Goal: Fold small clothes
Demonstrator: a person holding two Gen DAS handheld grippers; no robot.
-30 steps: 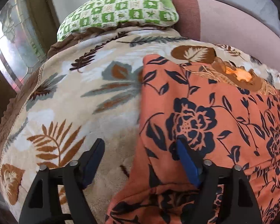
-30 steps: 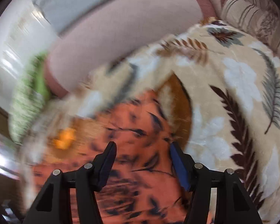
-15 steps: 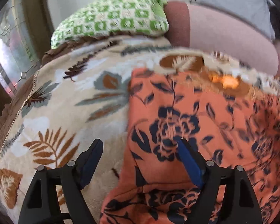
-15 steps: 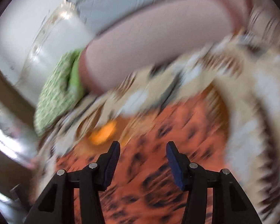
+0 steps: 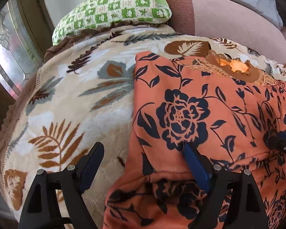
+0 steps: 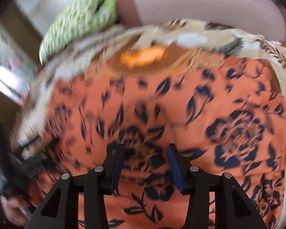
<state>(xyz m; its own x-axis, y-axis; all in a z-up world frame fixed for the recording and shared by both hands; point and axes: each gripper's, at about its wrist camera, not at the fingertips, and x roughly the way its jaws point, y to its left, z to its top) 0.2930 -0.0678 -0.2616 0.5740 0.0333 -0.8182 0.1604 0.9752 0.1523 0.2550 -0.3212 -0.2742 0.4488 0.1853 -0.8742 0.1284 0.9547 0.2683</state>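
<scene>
An orange garment with dark navy flowers (image 5: 200, 103) lies spread on a leaf-patterned blanket (image 5: 76, 95); its brown lace neckline (image 5: 234, 66) points away from me. My left gripper (image 5: 143, 152) is open and straddles the garment's left edge, right finger over the cloth, left finger over the blanket. My right gripper (image 6: 145, 152) is open and empty, low over the middle of the garment (image 6: 181, 105); it also shows at the right edge of the left wrist view (image 5: 284, 143). The right wrist view is motion-blurred.
A green checkered pillow (image 5: 112, 11) and a pink bolster (image 5: 228, 17) lie at the far end of the bed. A glass-panelled door (image 5: 7, 57) stands to the left. The left gripper's body (image 6: 19, 169) shows low left in the right wrist view.
My right gripper has swung left from the garment's right side to over its middle and come into the left wrist view. The left gripper has barely moved.
</scene>
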